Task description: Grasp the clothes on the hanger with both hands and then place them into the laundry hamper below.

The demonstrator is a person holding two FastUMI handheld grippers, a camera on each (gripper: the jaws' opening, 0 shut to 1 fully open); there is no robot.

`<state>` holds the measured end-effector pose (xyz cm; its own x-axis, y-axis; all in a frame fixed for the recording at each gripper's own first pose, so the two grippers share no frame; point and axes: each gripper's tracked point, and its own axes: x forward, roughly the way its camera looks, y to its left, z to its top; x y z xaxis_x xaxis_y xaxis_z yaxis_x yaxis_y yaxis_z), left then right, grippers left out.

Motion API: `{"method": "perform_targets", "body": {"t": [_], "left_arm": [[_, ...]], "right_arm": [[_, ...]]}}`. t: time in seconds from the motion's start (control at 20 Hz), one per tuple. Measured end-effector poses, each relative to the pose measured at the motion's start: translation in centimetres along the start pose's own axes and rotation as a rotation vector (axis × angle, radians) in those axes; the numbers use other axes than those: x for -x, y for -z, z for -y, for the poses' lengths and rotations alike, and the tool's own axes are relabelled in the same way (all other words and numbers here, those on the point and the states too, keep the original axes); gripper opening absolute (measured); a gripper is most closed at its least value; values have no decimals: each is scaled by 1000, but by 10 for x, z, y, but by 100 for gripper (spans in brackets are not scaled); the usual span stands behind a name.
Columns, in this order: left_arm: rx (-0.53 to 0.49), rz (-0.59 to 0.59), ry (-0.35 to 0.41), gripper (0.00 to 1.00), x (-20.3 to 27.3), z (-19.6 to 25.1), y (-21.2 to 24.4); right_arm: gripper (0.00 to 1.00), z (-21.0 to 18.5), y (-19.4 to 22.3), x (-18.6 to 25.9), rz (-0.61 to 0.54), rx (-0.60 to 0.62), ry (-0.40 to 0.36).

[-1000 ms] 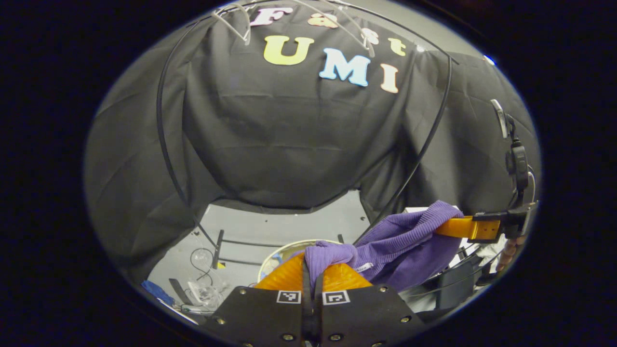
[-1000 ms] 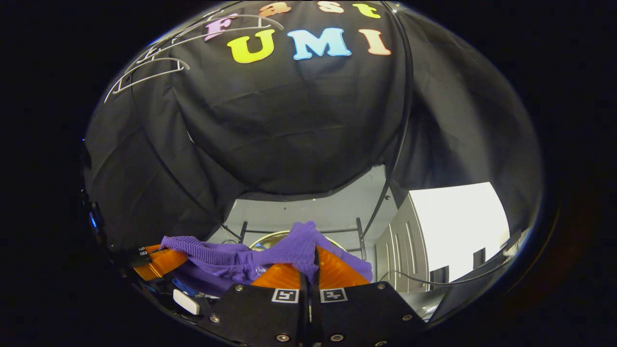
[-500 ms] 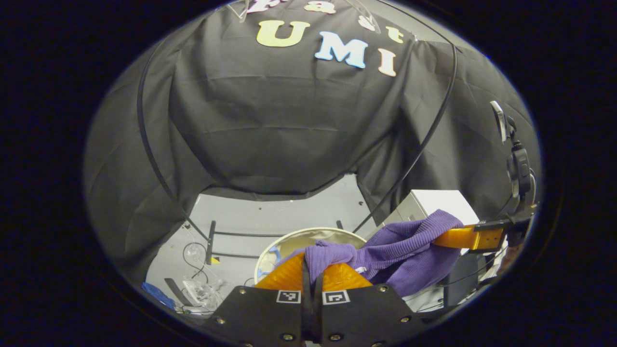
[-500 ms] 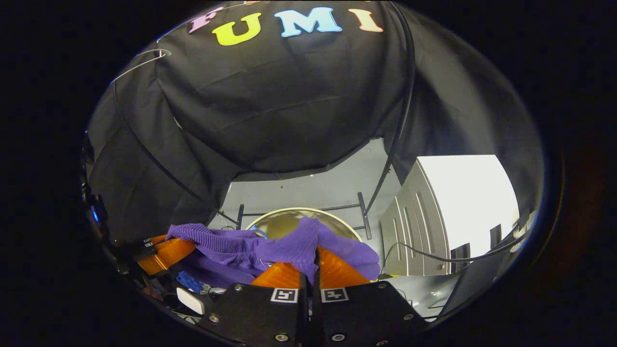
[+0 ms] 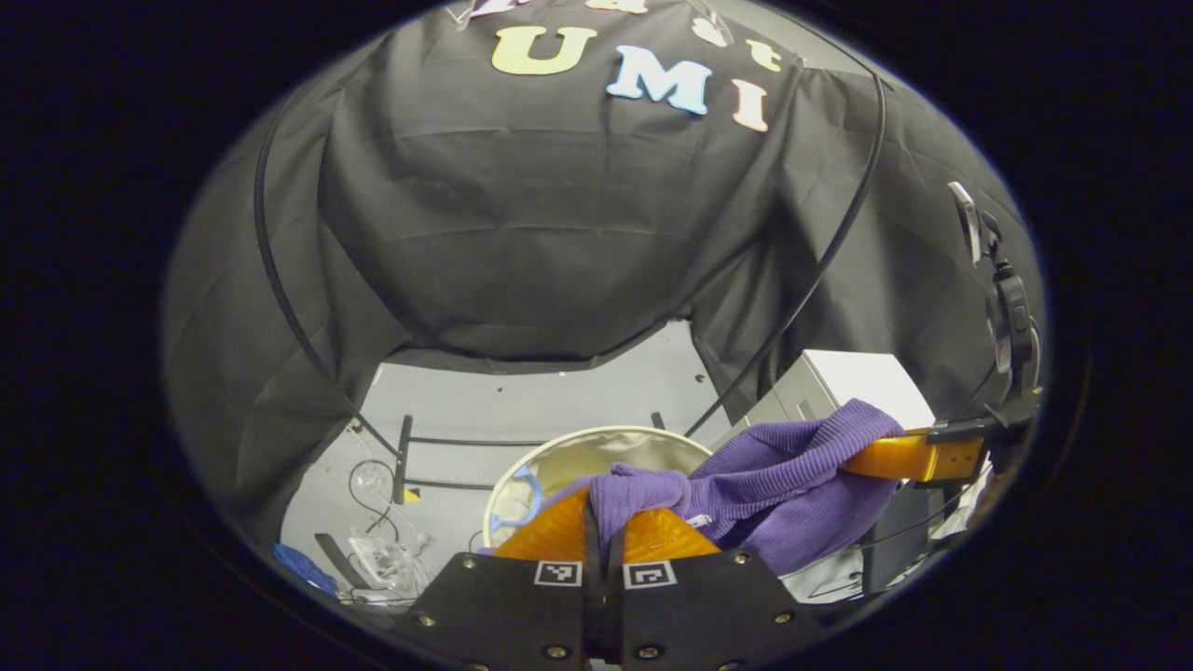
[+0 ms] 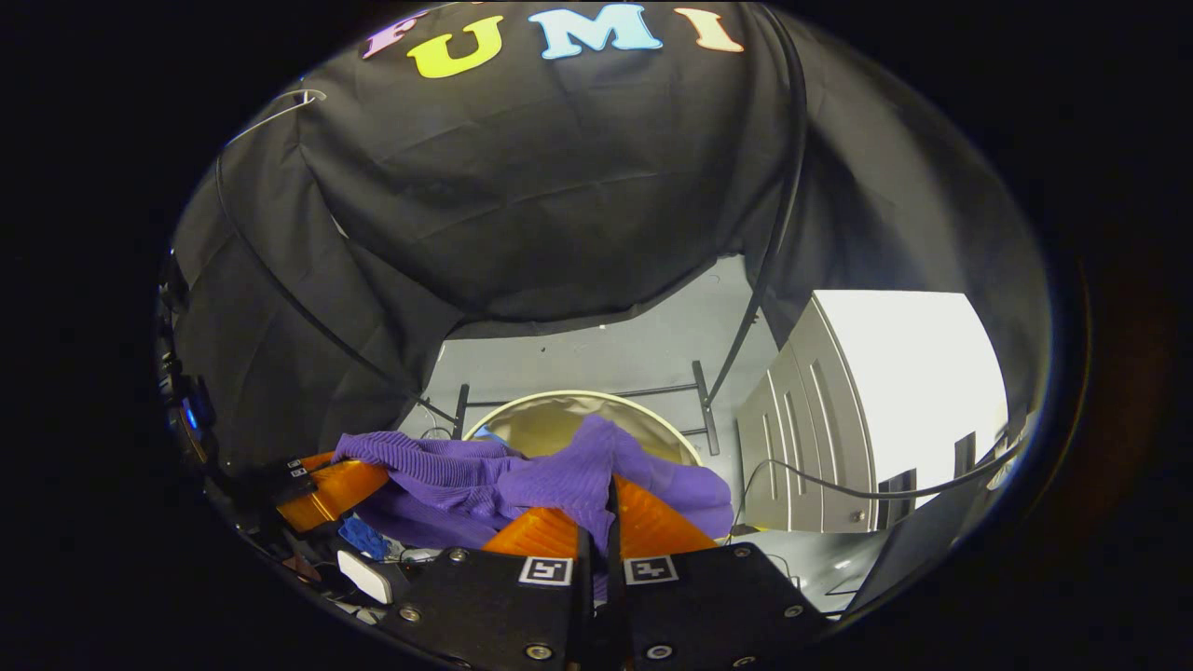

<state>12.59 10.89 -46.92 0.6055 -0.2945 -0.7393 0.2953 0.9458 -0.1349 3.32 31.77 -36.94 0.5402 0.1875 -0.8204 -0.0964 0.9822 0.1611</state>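
A purple ribbed garment [image 5: 783, 480] hangs stretched between my two grippers. In the left gripper view my left gripper [image 5: 604, 511] is shut on one bunched end of it, and the right gripper [image 5: 909, 457] pinches the other end at the right. In the right gripper view my right gripper [image 6: 610, 508] is shut on the purple garment [image 6: 522, 480], with the left gripper [image 6: 326, 489] farther off at the left. The round laundry hamper [image 5: 596, 443] with a pale rim [image 6: 578, 401] stands open on the floor below and beyond the garment. A white wire hanger [image 6: 270, 110] hangs high at the upper left.
A white cabinet [image 6: 885, 410] stands to the right of the hamper. The black rack's base bars [image 5: 410, 447] lie on the grey floor behind the hamper. Clear plastic clutter and a blue item [image 5: 373, 559] sit on the floor at the left. Black cloth walls the booth.
Both grippers have sunk lower with the garment still held; the hanger has slid up out of the views and more of the hamper's rim and floor shows.
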Motion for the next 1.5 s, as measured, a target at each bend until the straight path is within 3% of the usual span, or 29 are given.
{"method": "perform_targets", "body": {"t": [0.2, 0.25, 0.3, 0.4, 0.5, 0.55, 0.75, 0.8, 0.85, 1.0, 1.3, 1.4, 1.5], "left_arm": [[5, -32, -84, 1, 0, -16, 5], [21, -49, -118, 4, -1, -23, 10], [51, -70, -144, 6, -2, -29, 17], [120, -88, -138, 15, 2, -25, 18], [116, -74, -144, 62, 10, -25, 7], [96, -62, -160, 86, 13, -27, 1], [61, -44, -179, 86, 39, -26, -13], [57, -37, -183, 86, 46, -26, -15], [55, -28, -185, 86, 54, -26, -20], [61, 25, -178, 88, 84, -19, -43], [25, 176, -139, 88, 144, 0, -117], [20, 248, -117, 84, 164, 9, -152], [17, 324, -96, 86, 185, 17, -190]], "right_arm": [[15, 1, 6, -1, -24, 4, -8], [11, 1, 8, 2, -31, 4, -9], [20, -1, 8, 5, -38, -2, -25], [58, -3, 7, 11, -33, -22, -35], [96, 5, 0, 21, -11, -41, -16], [96, 9, -2, 26, -1, -52, -10], [96, 32, -24, 56, 66, -71, 18], [92, 40, -31, 66, 90, -71, 28], [96, 47, -35, 76, 114, -71, 39], [96, 69, -57, 111, 202, -63, 73], [95, 98, -112, 190, 425, -91, 143], [95, 105, -136, 218, 513, -101, 165], [95, 111, -161, 249, 611, -104, 186]]}}
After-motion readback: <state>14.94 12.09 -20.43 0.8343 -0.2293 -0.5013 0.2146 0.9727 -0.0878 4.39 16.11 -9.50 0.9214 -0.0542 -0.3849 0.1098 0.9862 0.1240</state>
